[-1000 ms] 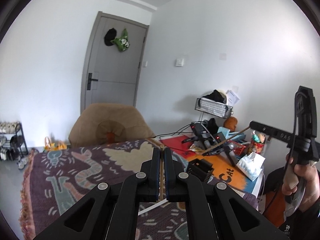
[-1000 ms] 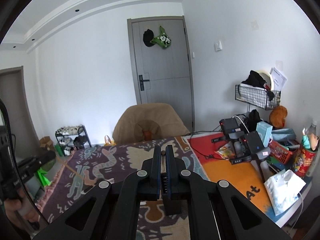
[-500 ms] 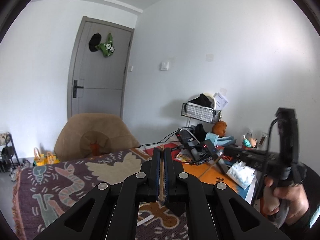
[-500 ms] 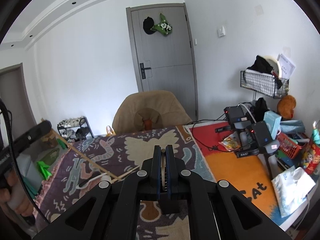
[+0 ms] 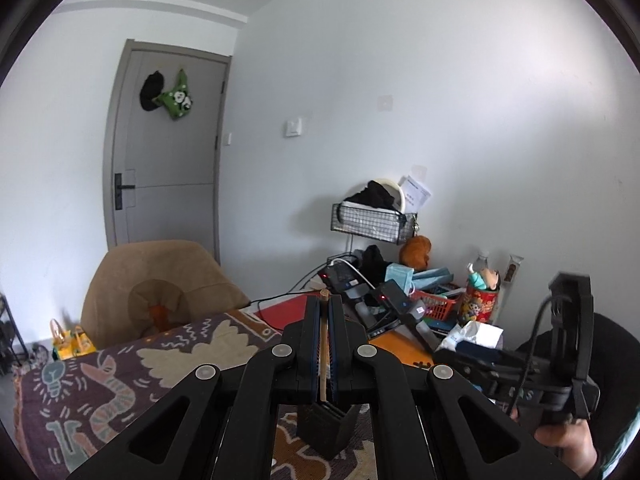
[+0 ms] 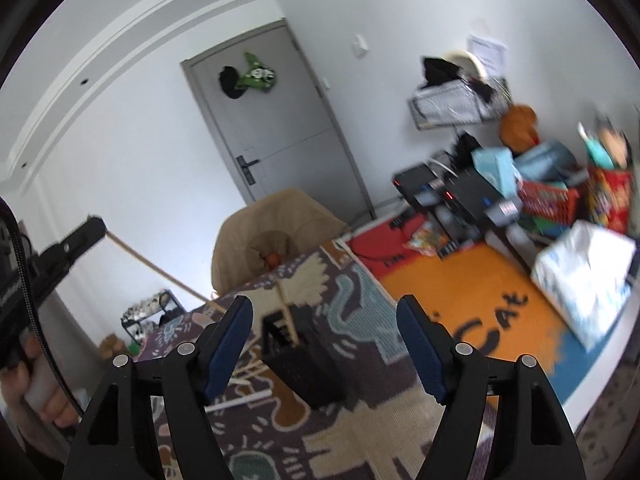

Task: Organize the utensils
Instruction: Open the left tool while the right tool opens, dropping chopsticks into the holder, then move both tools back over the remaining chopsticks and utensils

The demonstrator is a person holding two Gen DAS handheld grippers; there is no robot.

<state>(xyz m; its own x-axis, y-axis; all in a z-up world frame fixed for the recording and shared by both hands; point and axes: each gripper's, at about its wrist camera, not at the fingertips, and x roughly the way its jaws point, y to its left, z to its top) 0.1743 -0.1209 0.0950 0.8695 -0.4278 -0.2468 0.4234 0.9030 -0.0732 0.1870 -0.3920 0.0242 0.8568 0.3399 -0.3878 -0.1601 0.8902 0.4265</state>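
Wooden chopstick (image 5: 324, 344) pinched in left claw (image 5: 324, 300), right claw (image 6: 325, 308) spread above black holder (image 6: 298, 354)

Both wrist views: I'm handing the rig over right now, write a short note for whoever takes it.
Left gripper: shut on a thin wooden chopstick, held up in the air.
Right gripper: open, empty, above the black slotted utensil holder.
Done: one wooden chopstick stands tilted in the holder.
Left: drop in the held chopstick, then gather the loose pale sticks lying on the patterned table cloth beside the holder.
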